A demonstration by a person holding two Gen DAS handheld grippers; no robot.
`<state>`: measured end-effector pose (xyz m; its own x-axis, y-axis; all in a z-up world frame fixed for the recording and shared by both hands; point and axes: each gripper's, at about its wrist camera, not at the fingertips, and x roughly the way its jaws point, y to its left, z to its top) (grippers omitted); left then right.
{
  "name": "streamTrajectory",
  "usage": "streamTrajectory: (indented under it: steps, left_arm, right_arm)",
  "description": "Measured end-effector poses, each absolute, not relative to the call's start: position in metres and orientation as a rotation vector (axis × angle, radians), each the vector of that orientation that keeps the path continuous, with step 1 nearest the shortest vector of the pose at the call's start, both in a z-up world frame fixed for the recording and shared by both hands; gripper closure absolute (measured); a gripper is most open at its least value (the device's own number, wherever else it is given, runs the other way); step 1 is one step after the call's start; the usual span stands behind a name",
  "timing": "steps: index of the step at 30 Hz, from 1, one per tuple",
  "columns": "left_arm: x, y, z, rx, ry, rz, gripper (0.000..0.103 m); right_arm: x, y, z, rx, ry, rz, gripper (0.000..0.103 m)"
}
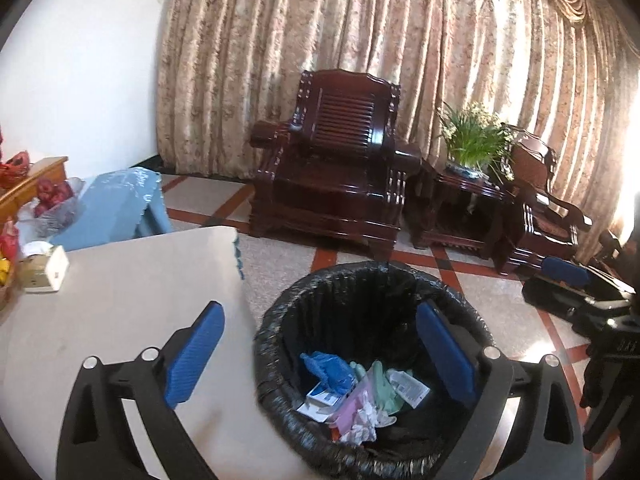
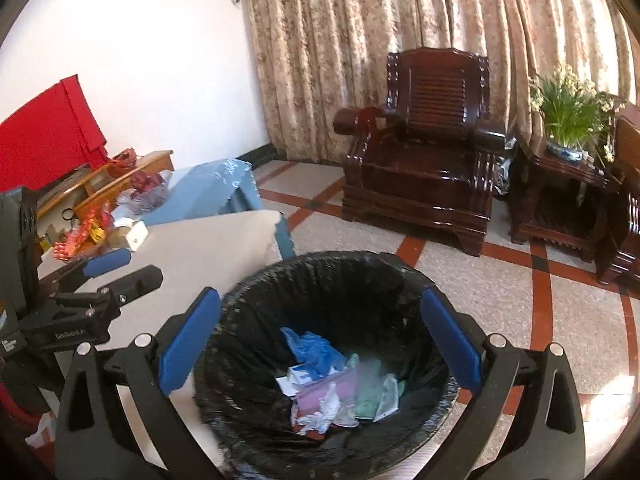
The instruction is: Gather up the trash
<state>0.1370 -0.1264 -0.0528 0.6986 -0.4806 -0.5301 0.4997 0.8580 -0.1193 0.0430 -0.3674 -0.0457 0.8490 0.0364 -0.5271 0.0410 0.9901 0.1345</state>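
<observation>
- Left wrist view: the left gripper (image 1: 320, 354) is hovering with its blue-padded fingers (image 1: 196, 354) spread wide and holding nothing.
- Between those fingers, at six o'clock, the round bin lined with a crinkled black plastic bag (image 1: 460, 300) is sitting on the speckled floor with red tile stripes (image 1: 500, 344), just beside the beige tabletop (image 1: 120, 320) at eight o'clock.
- Inside the bin, a crumpled blue glove (image 1: 328, 368), a pale green glove (image 1: 380, 384), a pink sheet (image 1: 354, 400), a small white-and-blue carton (image 1: 320, 398) and a white label strip (image 1: 410, 388) are lying heaped together.
- A dark red carved wooden armchair (image 1: 332, 168) is standing at twelve o'clock before the floral beige curtains (image 1: 320, 40); a green potted plant (image 1: 474, 136) is sitting at two o'clock.
- The right gripper (image 1: 568, 272) is showing at three o'clock, its opening unclear here.
- Right wrist view: the right gripper (image 2: 320, 344) is also hanging wide and empty over the bin (image 2: 248, 300).
- The blue glove (image 2: 316, 350) is resting at the heap's top, the pink sheet (image 2: 332, 394) at six o'clock.
- The left gripper (image 2: 108, 262) is showing at nine o'clock above the tabletop (image 2: 208, 248).
</observation>
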Motion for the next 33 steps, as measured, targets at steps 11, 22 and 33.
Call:
streamTrajectory:
  steps: [11,22,33]
  left_arm:
    - [0.095,-0.079,-0.028,0.013,0.558,-0.444,0.008]
    - [0.067,-0.057,-0.012,-0.008,0.529,-0.396,0.008]
    - [0.043,-0.046,0.001,-0.003,0.478,-0.385,0.007]
  right_arm:
    - [0.023,-0.323,-0.013,0.090,0.530,0.041,0.005]
    - [0.007,-0.295,-0.004,0.051,0.506,0.073,0.005]
    - [-0.008,-0.281,0.006,0.030,0.471,0.086,0.005]
